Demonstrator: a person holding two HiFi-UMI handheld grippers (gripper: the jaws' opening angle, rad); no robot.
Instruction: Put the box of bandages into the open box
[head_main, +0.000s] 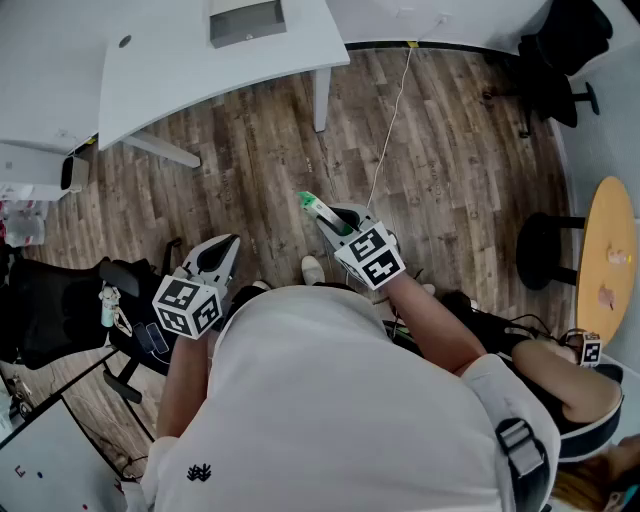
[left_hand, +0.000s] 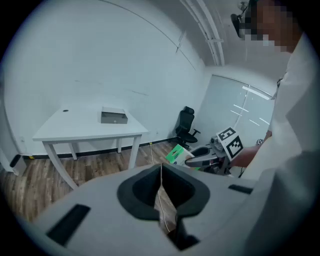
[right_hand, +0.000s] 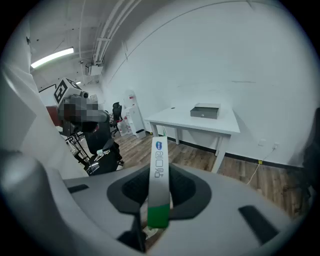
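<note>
The box of bandages (head_main: 314, 206), white with a green end, is held off the floor with my right gripper (head_main: 327, 218) shut on it. In the right gripper view the box of bandages (right_hand: 159, 175) shows edge-on between the jaws of my right gripper (right_hand: 158, 200). The open grey box (head_main: 246, 21) sits on the white table (head_main: 170, 70) ahead, well apart from both grippers. It is also in the gripper views, as the grey box (right_hand: 205, 111) and the grey box (left_hand: 114, 117). My left gripper (head_main: 224, 248) is shut with nothing in it, its jaws meeting in a line at the left gripper (left_hand: 161, 175).
Wood floor lies between me and the table. A white cable (head_main: 392, 125) runs across it. A black office chair (head_main: 60, 310) stands at the left, a round wooden table (head_main: 608, 260) and a black stool (head_main: 545, 250) at the right. A seated person (head_main: 565, 375) is close by at the lower right.
</note>
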